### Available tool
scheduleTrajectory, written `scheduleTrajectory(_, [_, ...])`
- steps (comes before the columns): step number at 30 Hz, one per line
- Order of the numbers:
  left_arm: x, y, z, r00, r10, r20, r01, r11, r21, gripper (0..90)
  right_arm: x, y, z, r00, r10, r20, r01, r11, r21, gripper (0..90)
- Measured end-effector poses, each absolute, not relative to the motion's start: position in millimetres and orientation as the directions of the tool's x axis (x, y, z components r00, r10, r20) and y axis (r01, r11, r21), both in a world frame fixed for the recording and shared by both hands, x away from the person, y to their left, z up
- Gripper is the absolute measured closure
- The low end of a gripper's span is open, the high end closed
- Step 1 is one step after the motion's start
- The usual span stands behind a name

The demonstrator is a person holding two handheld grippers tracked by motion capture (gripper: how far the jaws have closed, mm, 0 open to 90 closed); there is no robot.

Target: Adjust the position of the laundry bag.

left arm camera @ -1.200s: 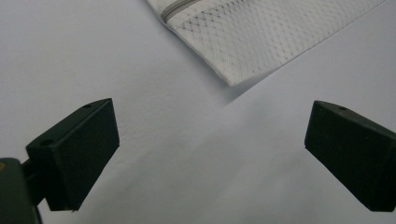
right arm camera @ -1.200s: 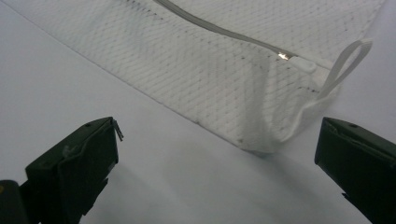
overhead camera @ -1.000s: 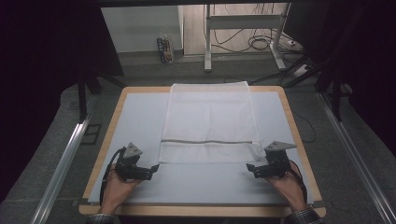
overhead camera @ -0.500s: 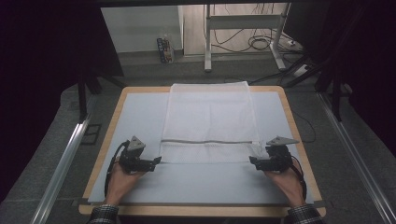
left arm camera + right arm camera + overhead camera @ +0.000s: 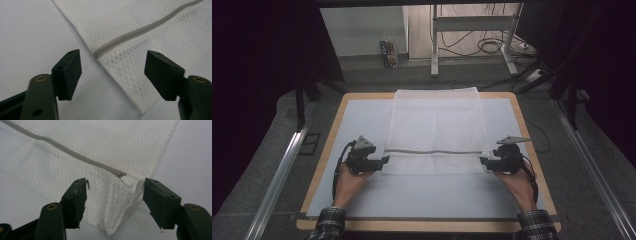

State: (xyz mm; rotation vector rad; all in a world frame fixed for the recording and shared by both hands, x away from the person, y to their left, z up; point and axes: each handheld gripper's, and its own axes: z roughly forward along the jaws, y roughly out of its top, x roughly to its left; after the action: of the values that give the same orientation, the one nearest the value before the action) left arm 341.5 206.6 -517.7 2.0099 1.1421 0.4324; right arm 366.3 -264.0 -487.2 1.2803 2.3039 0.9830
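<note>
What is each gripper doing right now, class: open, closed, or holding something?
Left gripper: open, jaws either side of the mesh bag's near corner edge.
Right gripper: open, jaws around the bag's raised corner by the zipper pull.

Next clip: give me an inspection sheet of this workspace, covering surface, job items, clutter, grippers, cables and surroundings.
Surface: pale mat on a wood-edged table, flat.
Job's things: white mesh laundry bag lying flat, far end at the table's far edge; grey zipper runs across near its near end; white zipper pull at the right corner, which is slightly rumpled.
Clutter: nothing seen on the mat.
Grippers: left gripper open at the bag's near left corner; right gripper open around the near right corner.
Cables: a black cable trails from the left gripper; more cables on the floor behind.
Surroundings: metal frame legs, dark curtains, floor rail.
</note>
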Motion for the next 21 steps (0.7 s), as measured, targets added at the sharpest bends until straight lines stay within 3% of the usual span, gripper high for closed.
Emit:
scheduleTrajectory(7, [353, 206, -523, 0.506, 0.858, -0.088, 0.606, -0.281, 0.744, 44.9, 379, -267, -497, -0.497, 0.867, -0.016, 0.624, 0.370, 0.689, 48.7])
scheduleTrajectory(13, [356, 198, -534, 0.485, 0.874, -0.024, 0.624, -0.326, 0.710, 44.6, 386, -263, -508, -0.495, 0.865, -0.082, 0.636, 0.426, 0.643, 53.1])
scheduleTrajectory(15, [356, 194, -540, 0.487, 0.872, 0.039, 0.632, -0.383, 0.673, 39.8, 386, -263, -511, -0.497, 0.862, -0.096, 0.647, 0.442, 0.622, 53.2])
scheduleTrajectory(18, [355, 193, -540, 0.483, 0.875, 0.029, 0.633, -0.372, 0.679, 39.5, 385, -264, -510, -0.493, 0.865, -0.090, 0.660, 0.440, 0.609, 54.1])
scheduleTrajectory(21, [354, 192, -540, 0.498, 0.866, -0.035, 0.644, -0.343, 0.684, 54.9, 384, -265, -510, -0.490, 0.870, -0.051, 0.680, 0.418, 0.602, 63.1])
